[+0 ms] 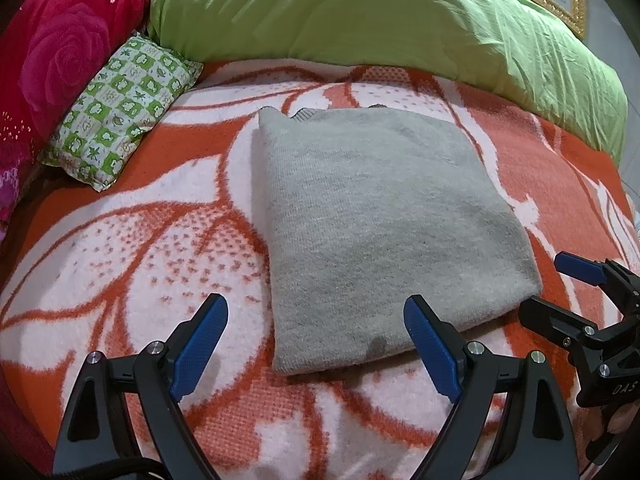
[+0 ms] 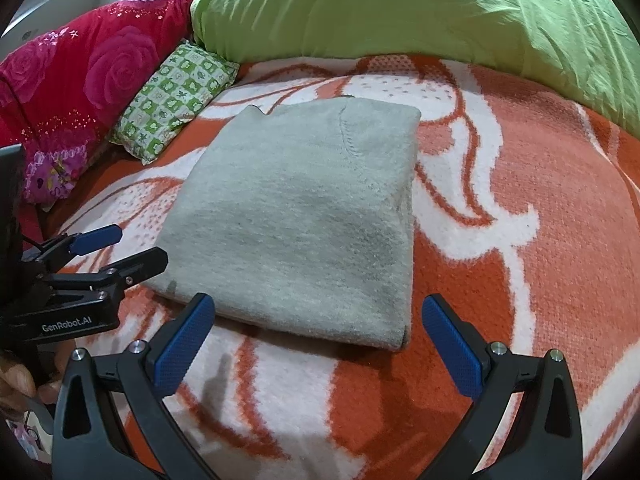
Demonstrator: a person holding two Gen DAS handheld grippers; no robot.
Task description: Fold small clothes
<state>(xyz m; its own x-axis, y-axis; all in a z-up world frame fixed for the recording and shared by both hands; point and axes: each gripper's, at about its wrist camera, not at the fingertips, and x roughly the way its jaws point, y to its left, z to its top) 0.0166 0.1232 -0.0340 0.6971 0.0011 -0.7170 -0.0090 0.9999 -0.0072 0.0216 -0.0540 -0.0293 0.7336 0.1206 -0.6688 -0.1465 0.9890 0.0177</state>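
Observation:
A grey knitted garment [image 1: 384, 224] lies folded into a neat rectangle on the orange and white blanket [image 1: 160, 240]; the right wrist view shows the garment [image 2: 304, 220] too. My left gripper [image 1: 316, 312] is open, hovering just in front of the garment's near left corner and holding nothing. My right gripper [image 2: 318, 308] is also open and empty, in front of the garment's near edge. In the left wrist view the right gripper [image 1: 552, 284] enters from the right. In the right wrist view the left gripper [image 2: 136, 246] enters from the left.
A big green duvet [image 1: 380, 20] is piled along the back of the bed. A green checked small pillow [image 1: 124, 108] and a red rose-patterned cushion [image 1: 52, 60] lie at the back left. The blanket [image 2: 520, 240] stretches right of the garment.

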